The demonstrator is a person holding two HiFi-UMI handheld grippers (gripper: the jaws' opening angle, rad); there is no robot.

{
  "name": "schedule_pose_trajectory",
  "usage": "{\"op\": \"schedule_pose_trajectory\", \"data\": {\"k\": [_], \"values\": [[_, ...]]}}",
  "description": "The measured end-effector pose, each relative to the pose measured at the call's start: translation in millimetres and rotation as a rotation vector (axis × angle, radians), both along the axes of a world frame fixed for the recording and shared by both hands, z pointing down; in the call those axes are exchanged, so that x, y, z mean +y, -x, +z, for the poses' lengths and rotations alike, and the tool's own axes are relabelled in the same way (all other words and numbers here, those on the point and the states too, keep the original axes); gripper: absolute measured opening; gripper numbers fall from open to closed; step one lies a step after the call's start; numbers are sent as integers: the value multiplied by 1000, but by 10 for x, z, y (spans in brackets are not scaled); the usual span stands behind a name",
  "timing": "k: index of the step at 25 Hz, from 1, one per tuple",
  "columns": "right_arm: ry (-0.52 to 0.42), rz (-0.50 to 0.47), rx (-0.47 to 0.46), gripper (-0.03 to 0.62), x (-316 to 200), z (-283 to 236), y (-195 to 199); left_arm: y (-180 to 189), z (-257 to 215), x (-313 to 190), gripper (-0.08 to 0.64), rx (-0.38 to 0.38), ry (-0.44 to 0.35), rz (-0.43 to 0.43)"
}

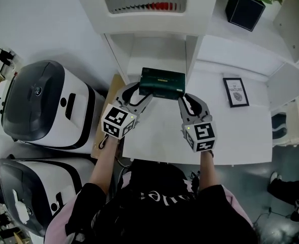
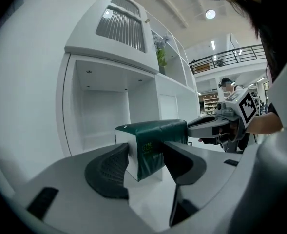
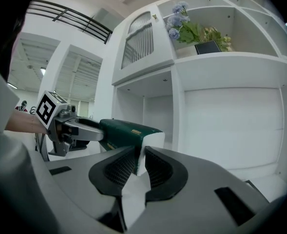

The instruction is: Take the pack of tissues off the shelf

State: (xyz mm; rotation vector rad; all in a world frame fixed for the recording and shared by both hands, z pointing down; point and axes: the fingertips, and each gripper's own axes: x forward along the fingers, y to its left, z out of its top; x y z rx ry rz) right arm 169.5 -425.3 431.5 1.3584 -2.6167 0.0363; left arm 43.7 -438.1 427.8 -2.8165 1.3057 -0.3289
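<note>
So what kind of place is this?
Probably a shop or showroom: white display shelving, potted flowers and a framed picture set out on it, and a balcony railing overhead.

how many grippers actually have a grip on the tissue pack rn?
2. The left gripper clamps the left end of the tissue pack; the right gripper pinches its right end. None hidden.

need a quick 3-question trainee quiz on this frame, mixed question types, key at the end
1. True or false: only the left hand-held gripper grips the pack of tissues.
2. What lies on the white counter right of the pack in the head view? A framed print; B mug; C book.
3. Fill in: the pack's wrapper is dark ____.
Key: 1 false, the right hand-held gripper pinches its other end too; 2 A; 3 green.
</note>
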Motion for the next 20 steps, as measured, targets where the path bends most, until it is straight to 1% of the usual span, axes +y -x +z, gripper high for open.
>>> {"op": "schedule_pose_trajectory", "data": {"k": [5, 10, 15, 20], "values": [[9, -11, -30, 91, 242, 0, 126, 114, 34, 265, 235, 16, 12, -23], [32, -24, -27, 91, 478, 104, 239, 258, 113, 531, 235, 42, 35, -45], [35, -36, -20, 91, 747, 111, 465, 490, 154, 833, 233, 79, 49, -63], [38, -39, -1, 91, 1129, 87, 759, 788, 139, 1226, 230, 128, 51, -72]]}}
